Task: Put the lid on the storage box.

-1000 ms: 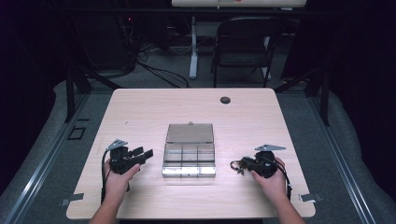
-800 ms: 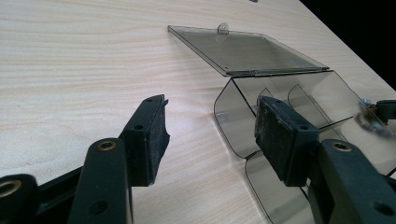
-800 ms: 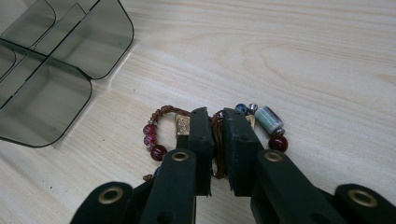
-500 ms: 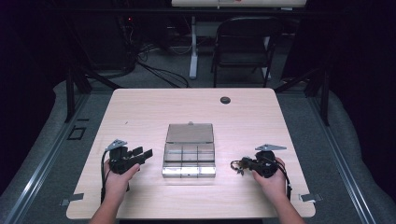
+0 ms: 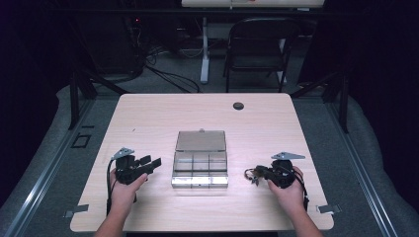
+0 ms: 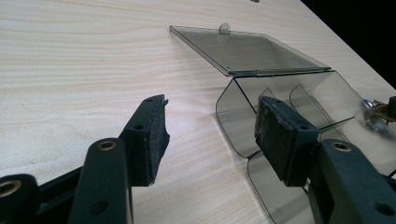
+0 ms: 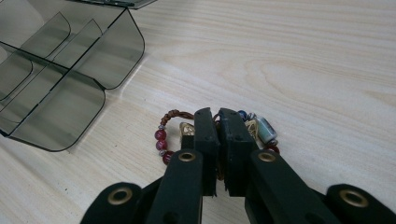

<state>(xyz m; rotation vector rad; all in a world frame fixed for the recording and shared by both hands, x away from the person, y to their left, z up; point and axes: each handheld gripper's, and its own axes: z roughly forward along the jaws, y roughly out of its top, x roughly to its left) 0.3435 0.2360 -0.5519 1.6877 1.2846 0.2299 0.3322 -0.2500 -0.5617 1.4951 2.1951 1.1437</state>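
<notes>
Beaded bracelet (image 7: pixel 173 135) looks light, limp, slippery; right tool (image 7: pixel 218 116) pinches its cord, jaws just closed; left tool (image 6: pixel 210 128) gapes empty.

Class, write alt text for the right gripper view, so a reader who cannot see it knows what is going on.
The right gripper has just closed its two black jaws on a beaded bracelet with dark red beads, which lies on a pale wooden table. To the upper left stands an open clear plastic compartment box, apart from the bracelet.

No legible text or labels anywhere.
</notes>
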